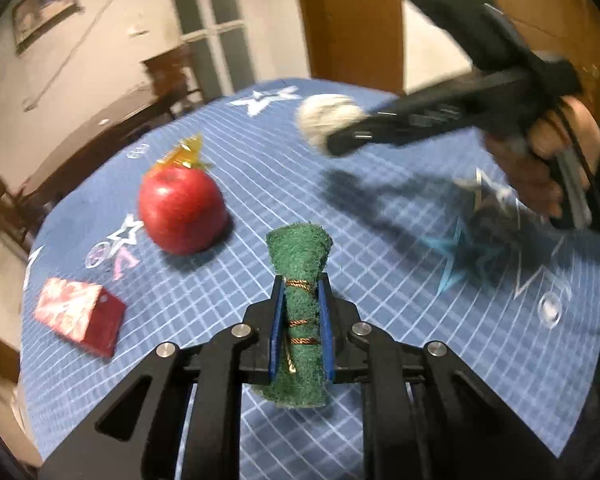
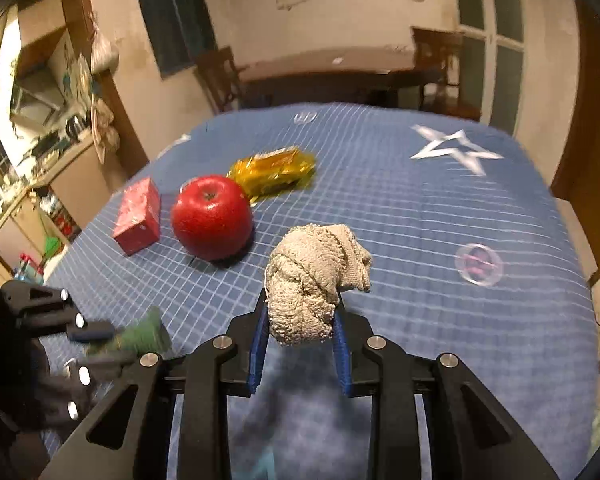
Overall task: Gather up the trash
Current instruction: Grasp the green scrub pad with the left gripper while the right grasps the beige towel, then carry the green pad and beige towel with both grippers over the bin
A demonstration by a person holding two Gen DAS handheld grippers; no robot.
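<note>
Left tongs: the left gripper [image 1: 300, 316] is pinching the green scrubber roll [image 1: 300, 300] across its middle, blue pads on either flank, right where the copper-coloured cord binds it.
Right tongs: the right gripper [image 2: 302, 322] is clamped on the beige knitted rag [image 2: 316, 280], which bulges up and forward out of the pads.
Green roll, handling: light and springy, I'd say; its rough fibre should give plenty of bite. The bound waist looks the firmest place to hold (the flared end would just squash).
Rag, handling: soft, limp, no weight to speak of. A loose flap droops off the right-hand side, so a grip on the dense balled part seems safest.
Still lying ahead of both tongs: a gold wrapper [image 2: 274, 170] just behind the red apple [image 2: 212, 218], and a red box [image 2: 138, 216] left of the apple, all on the blue checked cloth [image 2: 420, 220].
Gold wrapper, handling: probably crinkly and slippery, best nipped at a twisted end.
</note>
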